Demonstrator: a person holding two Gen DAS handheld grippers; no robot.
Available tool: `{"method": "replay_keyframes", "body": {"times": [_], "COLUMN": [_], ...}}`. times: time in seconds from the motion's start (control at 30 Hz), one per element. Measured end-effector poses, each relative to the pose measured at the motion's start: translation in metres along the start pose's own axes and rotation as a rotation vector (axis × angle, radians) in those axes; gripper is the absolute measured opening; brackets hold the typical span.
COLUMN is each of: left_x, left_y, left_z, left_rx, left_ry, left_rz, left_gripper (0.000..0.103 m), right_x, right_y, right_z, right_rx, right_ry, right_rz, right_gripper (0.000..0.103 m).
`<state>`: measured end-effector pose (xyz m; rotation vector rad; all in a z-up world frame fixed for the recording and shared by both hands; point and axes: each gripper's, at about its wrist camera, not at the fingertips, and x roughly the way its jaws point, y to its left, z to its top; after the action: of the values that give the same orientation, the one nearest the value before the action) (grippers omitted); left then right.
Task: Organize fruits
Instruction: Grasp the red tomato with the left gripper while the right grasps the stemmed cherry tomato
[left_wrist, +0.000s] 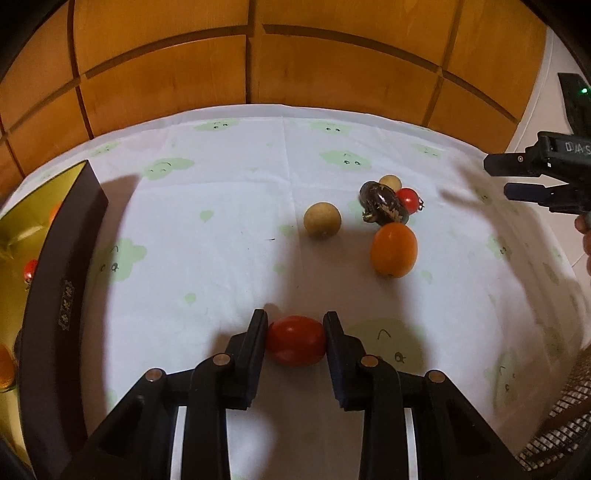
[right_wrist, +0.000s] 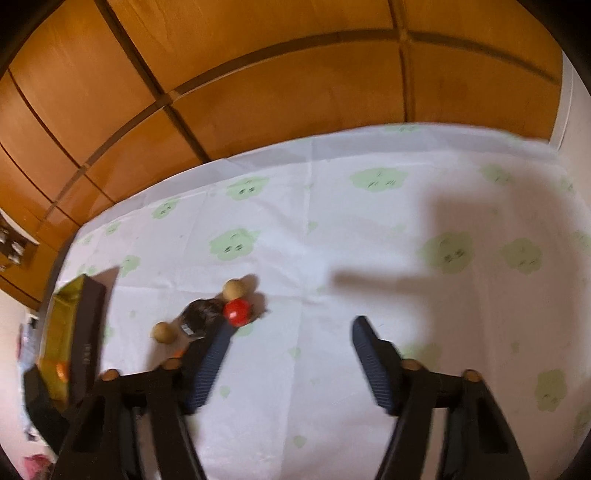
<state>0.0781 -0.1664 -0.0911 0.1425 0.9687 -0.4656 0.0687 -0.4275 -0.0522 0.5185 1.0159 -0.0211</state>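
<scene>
The left gripper (left_wrist: 295, 332) has its fingers clenched on a smooth, glossy red oval tomato (left_wrist: 296, 340), long axis crosswise between them, just above the desk (left_wrist: 221, 240); the right gripper (right_wrist: 291, 332) stands released.

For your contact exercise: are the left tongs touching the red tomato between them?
Touching. The left wrist view shows both pads of the left tongs pressed against opposite sides of the red tomato, with no gap visible.

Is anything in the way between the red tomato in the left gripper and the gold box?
Nothing visible. The left gripper holds the red tomato, and only bare tablecloth lies between it and the box, apart from the box's own dark wall.
</scene>
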Motion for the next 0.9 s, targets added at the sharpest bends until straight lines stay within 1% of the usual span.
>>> {"method": "replay_keyframes", "body": {"times": [0.03, 0.1, 0.2, 0.33, 0.47, 0.57, 0.7, 0.83, 0.87, 0.9], "left_x": [0.0, 0.0, -0.001, -0.002, -0.004, -0.004, -0.006, -0.006, -0.007, -0.007], "left_y": [0.0, 0.002, 0.008, 0.009, 0.01, 0.012, 0.013, 0.014, 0.014, 0.013], "left_z": [-0.001, -0.003, -0.004, -0.005, -0.006, -0.006, -0.006, -0.007, -0.007, -0.007], "left_rx": [0.006, 0.01, -0.009, -0.015, -0.03, -0.039, -0.044, -0.051, -0.051, -0.049], "left_ry": [-0.007, -0.018, -0.023, -0.03, -0.033, -0.036, -0.042, -0.044, -0.045, -0.046], "left_rz": [0.001, -0.009, -0.033, -0.042, -0.058, -0.07, -0.081, -0.089, -0.089, -0.088], "left_gripper": [0.032, 0.032, 0.032, 0.032, 0.032, 0.032, 0.032, 0.032, 0.032, 0.032], "right_x": [0.003, 0.008, 0.023, 0.046, 0.068, 0.08, 0.095, 0.099, 0.1, 0.099], "right_y": [0.0, 0.001, 0.005, 0.013, 0.01, 0.012, 0.016, 0.021, 0.022, 0.023], "right_z": [-0.001, 0.0, 0.001, 0.004, 0.008, 0.008, 0.006, 0.009, 0.01, 0.011], "right_rx": [0.019, 0.041, 0.09, 0.149, 0.272, 0.313, 0.337, 0.331, 0.321, 0.308], "right_ry": [0.017, 0.041, 0.103, 0.145, 0.189, 0.204, 0.215, 0.182, 0.177, 0.172], "right_rz": [0.043, 0.092, 0.169, 0.168, 0.198, 0.185, 0.142, 0.109, 0.097, 0.08], "right_gripper": [0.05, 0.046, 0.046, 0.046, 0.046, 0.046, 0.046, 0.045, 0.044, 0.04]}}
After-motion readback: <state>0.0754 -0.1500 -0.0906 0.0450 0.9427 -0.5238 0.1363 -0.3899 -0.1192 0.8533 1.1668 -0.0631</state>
